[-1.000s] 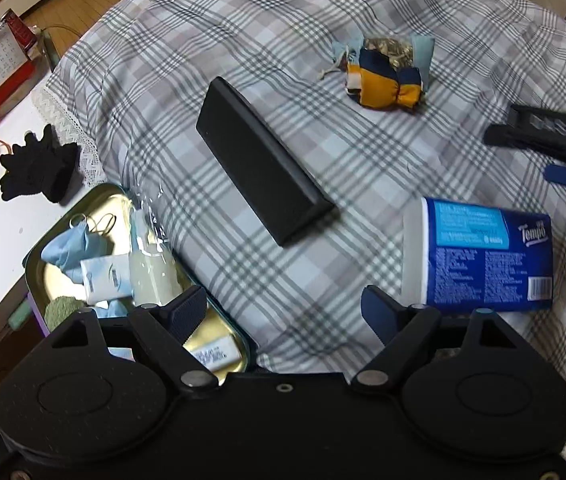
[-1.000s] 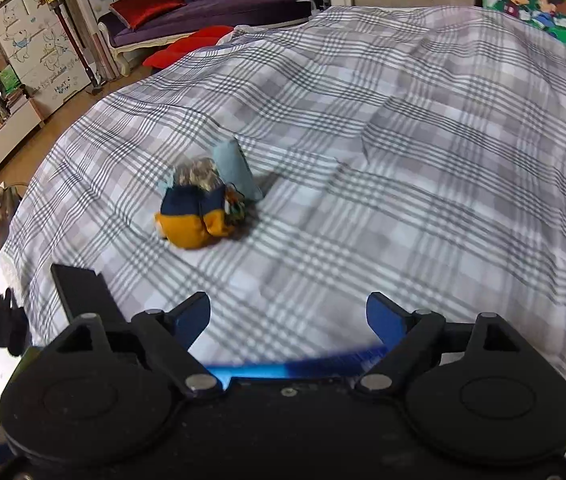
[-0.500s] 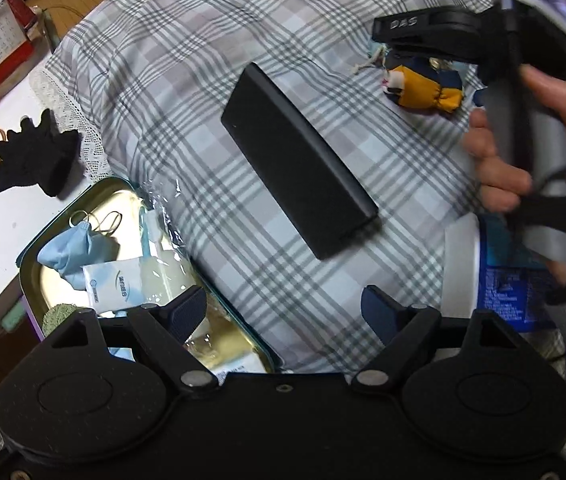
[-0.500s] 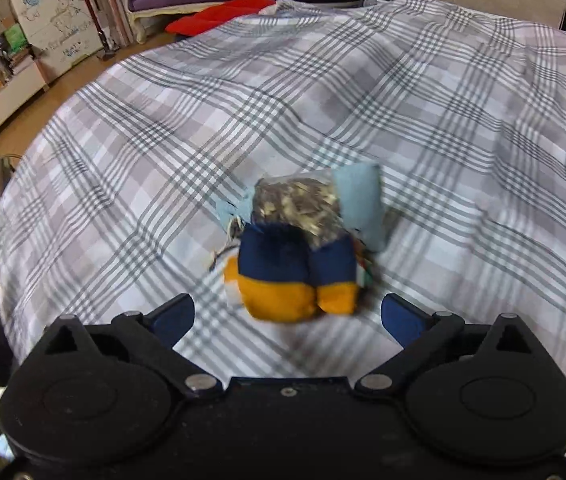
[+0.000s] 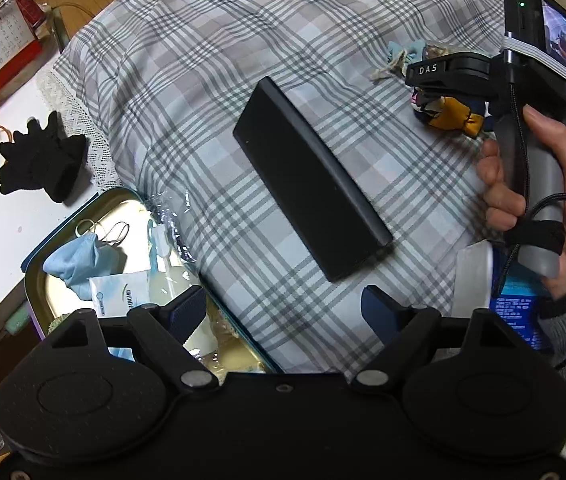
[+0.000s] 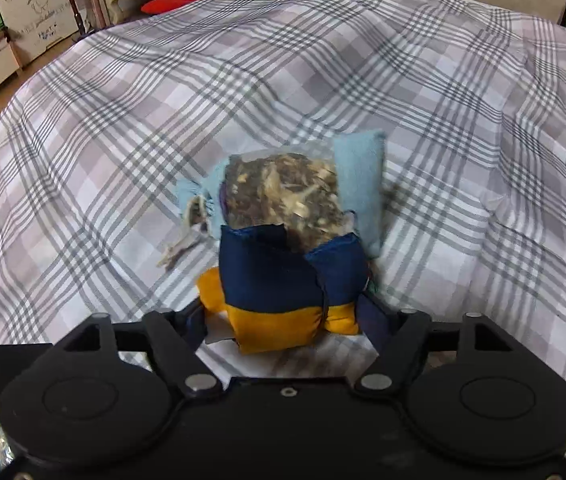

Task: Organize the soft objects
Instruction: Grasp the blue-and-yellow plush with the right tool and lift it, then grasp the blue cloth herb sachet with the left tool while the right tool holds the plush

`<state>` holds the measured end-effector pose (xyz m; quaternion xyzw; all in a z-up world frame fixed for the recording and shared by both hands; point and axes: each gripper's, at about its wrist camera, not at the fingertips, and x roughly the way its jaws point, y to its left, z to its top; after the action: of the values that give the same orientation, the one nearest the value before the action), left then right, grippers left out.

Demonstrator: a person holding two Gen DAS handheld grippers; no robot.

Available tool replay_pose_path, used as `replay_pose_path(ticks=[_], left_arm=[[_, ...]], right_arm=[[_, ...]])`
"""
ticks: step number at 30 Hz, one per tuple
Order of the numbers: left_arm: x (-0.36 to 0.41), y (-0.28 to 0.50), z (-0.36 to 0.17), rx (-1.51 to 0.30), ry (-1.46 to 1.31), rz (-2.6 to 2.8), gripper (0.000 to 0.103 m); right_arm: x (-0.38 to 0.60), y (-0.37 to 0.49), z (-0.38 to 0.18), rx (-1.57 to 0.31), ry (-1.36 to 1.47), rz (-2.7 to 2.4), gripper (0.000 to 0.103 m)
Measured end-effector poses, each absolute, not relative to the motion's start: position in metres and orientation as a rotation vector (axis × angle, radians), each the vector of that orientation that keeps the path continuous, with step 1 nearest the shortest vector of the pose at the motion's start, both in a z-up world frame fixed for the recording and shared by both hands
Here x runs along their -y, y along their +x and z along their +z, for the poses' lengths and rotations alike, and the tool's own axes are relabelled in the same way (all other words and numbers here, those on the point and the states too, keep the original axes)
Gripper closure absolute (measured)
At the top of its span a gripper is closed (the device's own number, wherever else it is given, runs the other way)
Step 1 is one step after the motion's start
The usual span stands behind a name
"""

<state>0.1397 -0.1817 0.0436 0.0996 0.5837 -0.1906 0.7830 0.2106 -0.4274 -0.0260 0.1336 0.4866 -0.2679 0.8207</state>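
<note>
A small heap of soft pouches lies on the plaid bedspread (image 6: 443, 120): a navy-and-yellow pouch (image 6: 279, 292) in front, a clear bag of dried herbs (image 6: 287, 192) on it, a light blue pouch (image 6: 359, 160) behind. My right gripper (image 6: 283, 320) is open, its fingers on either side of the navy-and-yellow pouch. In the left wrist view the same pouch (image 5: 449, 114) lies under the right gripper (image 5: 427, 92). My left gripper (image 5: 283, 308) is open and empty above the bed's near edge.
A long black box (image 5: 311, 176) lies on the bed. A blue tissue pack (image 5: 515, 308) sits at the right. A metal tin (image 5: 39, 268) at the left holds a blue face mask (image 5: 79, 264) and packets. A black glove (image 5: 39, 160) lies on the white table.
My right gripper has moved forward and down onto the pouch heap; the navy-and-yellow pouch now sits between its fingers. The left gripper has shifted slightly.
</note>
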Motion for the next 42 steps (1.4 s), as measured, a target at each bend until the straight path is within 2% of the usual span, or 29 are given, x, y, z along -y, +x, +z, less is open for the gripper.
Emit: replay_pose_path(ticks=[2, 6, 7, 8, 11, 12, 19, 26, 29, 32, 38, 42], left_arm=[[0.185, 0.138, 0.044, -1.262, 0.219, -0.413, 0.022], [0.189, 0.136, 0.044, -1.273, 0.228, -0.409, 0.022], [0.19, 0.136, 0.044, -1.274, 0.229, -0.405, 0.022], [0.191, 0.137, 0.045, -1.272, 0.232, -0.4, 0.022], [0.194, 0.139, 0.05, -1.255, 0.245, -0.386, 0.022], [0.196, 0.141, 0.051, -1.25, 0.251, -0.381, 0.022], [0.24, 0.166, 0.067, -1.18, 0.295, -0.378, 0.022], [0.309, 0.193, 0.079, -1.119, 0.284, -0.453, 0.021], [0.343, 0.203, 0.075, -1.095, 0.287, -0.473, 0.02], [0.372, 0.215, 0.066, -1.081, 0.27, -0.489, 0.015], [0.418, 0.244, 0.032, -1.137, 0.254, -0.48, 0.016], [0.44, 0.248, 0.03, -1.018, 0.396, -0.427, 0.016]], right_arm=[[0.431, 0.209, -0.026, -1.025, 0.29, -0.584, 0.008], [0.441, 0.216, -0.036, -1.06, 0.329, -0.564, 0.007], [0.442, 0.218, -0.04, -1.068, 0.341, -0.562, 0.009], [0.443, 0.22, -0.044, -1.084, 0.353, -0.548, 0.021], [0.442, 0.213, -0.04, -1.068, 0.335, -0.548, 0.039], [0.444, 0.208, -0.036, -1.067, 0.34, -0.545, 0.041], [0.471, 0.126, -0.001, -0.991, 0.421, -0.648, 0.042], [0.5, 0.058, 0.025, -0.817, 0.529, -0.764, 0.041], [0.511, 0.045, 0.029, -0.743, 0.543, -0.806, 0.041], [0.518, 0.038, 0.027, -0.713, 0.536, -0.838, 0.041], [0.533, 0.034, 0.019, -0.685, 0.573, -0.838, 0.041], [0.537, 0.041, 0.011, -0.699, 0.563, -0.871, 0.041]])
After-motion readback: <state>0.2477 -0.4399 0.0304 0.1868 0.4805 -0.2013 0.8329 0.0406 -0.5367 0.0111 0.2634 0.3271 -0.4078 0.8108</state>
